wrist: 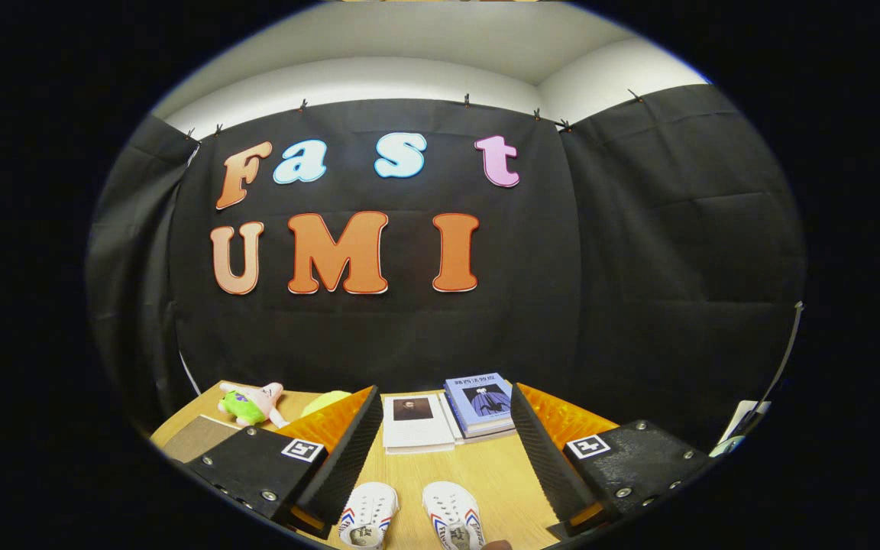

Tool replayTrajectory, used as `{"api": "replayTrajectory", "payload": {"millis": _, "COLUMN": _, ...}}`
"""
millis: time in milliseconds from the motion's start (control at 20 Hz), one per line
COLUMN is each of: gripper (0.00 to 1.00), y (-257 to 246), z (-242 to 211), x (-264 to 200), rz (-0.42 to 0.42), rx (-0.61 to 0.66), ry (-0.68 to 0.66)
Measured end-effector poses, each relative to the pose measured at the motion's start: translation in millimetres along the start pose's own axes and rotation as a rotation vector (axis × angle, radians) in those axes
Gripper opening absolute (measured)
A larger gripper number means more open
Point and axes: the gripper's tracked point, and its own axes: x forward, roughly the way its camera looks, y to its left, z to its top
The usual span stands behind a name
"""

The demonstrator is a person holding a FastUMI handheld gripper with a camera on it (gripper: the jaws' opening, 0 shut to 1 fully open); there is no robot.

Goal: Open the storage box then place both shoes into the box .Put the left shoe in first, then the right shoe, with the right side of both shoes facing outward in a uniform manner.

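Claw (440, 458) held level above the wooden bench (497, 473), its ridged wedge fingers spread wide and empty, with two white laced shoes (409, 516) side by side between them at the bench's near edge.

Two white lace-up canvas sneakers with red and blue side stripes: left sneaker (367, 516) and right sneaker (453, 516), side by side, slightly apart, upright, toes pointing away, at near edge of light wooden counter (497, 470), between the tool (444, 447) fingers, which stand wide apart.

Gripper (440, 451) fingers (348, 458) spread wide, holding nothing.
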Motion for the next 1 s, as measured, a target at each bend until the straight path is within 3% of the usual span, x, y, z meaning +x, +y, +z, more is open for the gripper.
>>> {"api": "replayTrajectory", "payload": {"millis": 400, "gripper": 0.99, "y": 34, "z": -59, "x": -5, "rz": 0.157, "rx": 0.193, "ry": 0.121}}
{"api": "replayTrajectory", "payload": {"millis": 900, "gripper": 0.98, "y": 125, "z": -163, "x": -24, "rz": 0.504, "rx": 0.784, "ry": 0.446}}
{"api": "replayTrajectory", "payload": {"millis": 1000, "gripper": 0.98, "y": 143, "z": -177, "x": -31, "rz": 0.577, "rx": 0.850, "ry": 0.508}}
